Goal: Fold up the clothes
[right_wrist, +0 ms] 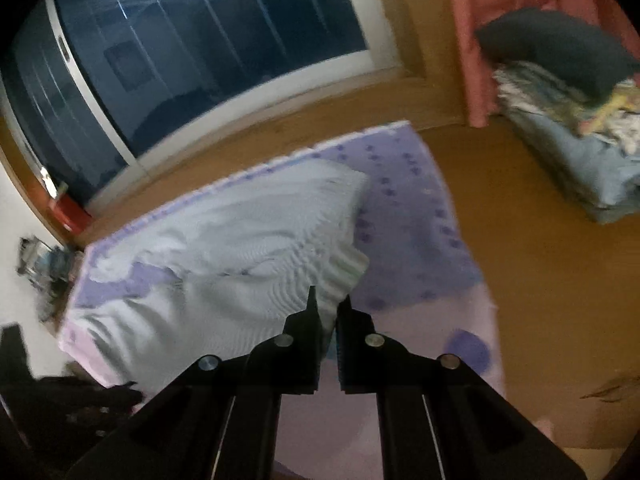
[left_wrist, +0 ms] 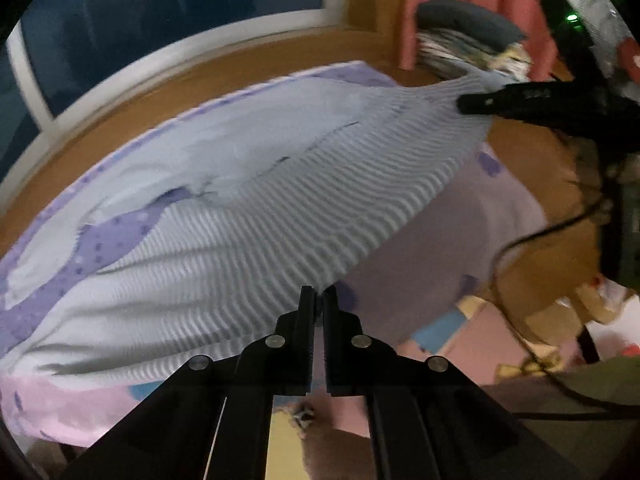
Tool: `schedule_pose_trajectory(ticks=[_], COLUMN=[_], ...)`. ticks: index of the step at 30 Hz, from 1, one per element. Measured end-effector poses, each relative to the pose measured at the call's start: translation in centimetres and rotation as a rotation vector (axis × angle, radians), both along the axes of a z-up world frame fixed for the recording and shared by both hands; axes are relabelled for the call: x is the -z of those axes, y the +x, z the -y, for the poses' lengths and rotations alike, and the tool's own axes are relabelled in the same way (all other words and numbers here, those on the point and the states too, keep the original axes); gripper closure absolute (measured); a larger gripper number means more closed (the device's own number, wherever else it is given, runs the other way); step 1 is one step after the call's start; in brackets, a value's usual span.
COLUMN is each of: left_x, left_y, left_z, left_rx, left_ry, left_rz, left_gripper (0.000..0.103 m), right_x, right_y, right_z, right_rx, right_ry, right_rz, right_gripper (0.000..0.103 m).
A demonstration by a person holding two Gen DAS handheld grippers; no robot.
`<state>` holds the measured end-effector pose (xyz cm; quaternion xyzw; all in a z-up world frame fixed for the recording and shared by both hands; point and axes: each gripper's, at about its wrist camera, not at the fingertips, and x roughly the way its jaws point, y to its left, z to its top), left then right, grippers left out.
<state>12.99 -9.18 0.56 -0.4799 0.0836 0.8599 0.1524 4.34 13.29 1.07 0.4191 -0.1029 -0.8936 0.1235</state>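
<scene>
A pale, finely striped garment (left_wrist: 280, 208) lies spread over a purple and pink play mat (left_wrist: 472, 216) on the floor, its near edge lifted. In the left wrist view my left gripper (left_wrist: 319, 300) is shut on the garment's near hem. My right gripper (left_wrist: 470, 104) comes in from the upper right and pinches the garment's far corner, pulling the cloth taut between the two. In the right wrist view the right gripper (right_wrist: 329, 303) is shut on the ribbed hem of the garment (right_wrist: 240, 248). A dark blurred shape at the lower left edge may be my left gripper (right_wrist: 116, 394).
A stack of folded clothes (right_wrist: 592, 168) with a dark cushion (right_wrist: 560, 48) stands by the pink curtain (right_wrist: 492, 8). A sliding glass door (right_wrist: 200, 40) runs behind the mat. A black cable (left_wrist: 516, 248) trails over the wooden floor (right_wrist: 540, 248) at right.
</scene>
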Motion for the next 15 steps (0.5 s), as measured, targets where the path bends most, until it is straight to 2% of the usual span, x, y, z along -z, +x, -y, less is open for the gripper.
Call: schedule_pose_trajectory(ticks=[3, 7, 10, 12, 13, 14, 15], left_x=[0.4, 1.4, 0.6, 0.0, -0.2, -0.5, -0.8], left_y=[0.4, 0.5, -0.2, -1.2, -1.6, -1.9, -2.4], left_z=[-1.7, -3.9, -2.9, -1.4, -0.7, 0.3, 1.7], left_rx=[0.09, 0.144, 0.103, 0.044, 0.011, -0.025, -0.062], left_ry=[0.093, 0.015, 0.026, 0.016, 0.011, 0.014, 0.024], left_rz=[0.071, 0.07, 0.052, 0.038, 0.034, 0.032, 0.031], left_gripper=[0.1, 0.1, 0.098, 0.091, 0.086, 0.084, 0.084], right_x=[2.0, 5.4, 6.6, 6.3, 6.0, 5.8, 5.3], right_y=[0.3, 0.0, 0.1, 0.3, 0.4, 0.5, 0.7], right_z=[-1.4, -1.4, -0.9, -0.9, -1.2, -1.6, -2.2], right_rx=[0.015, 0.001, -0.026, -0.037, -0.04, -0.042, -0.04], right_ry=[0.033, 0.096, 0.16, 0.176, 0.175, 0.169, 0.157], right_rz=[0.048, 0.105, 0.109, 0.109, 0.118, 0.13, 0.139], right_gripper=[0.098, 0.098, 0.097, 0.09, 0.083, 0.075, 0.073])
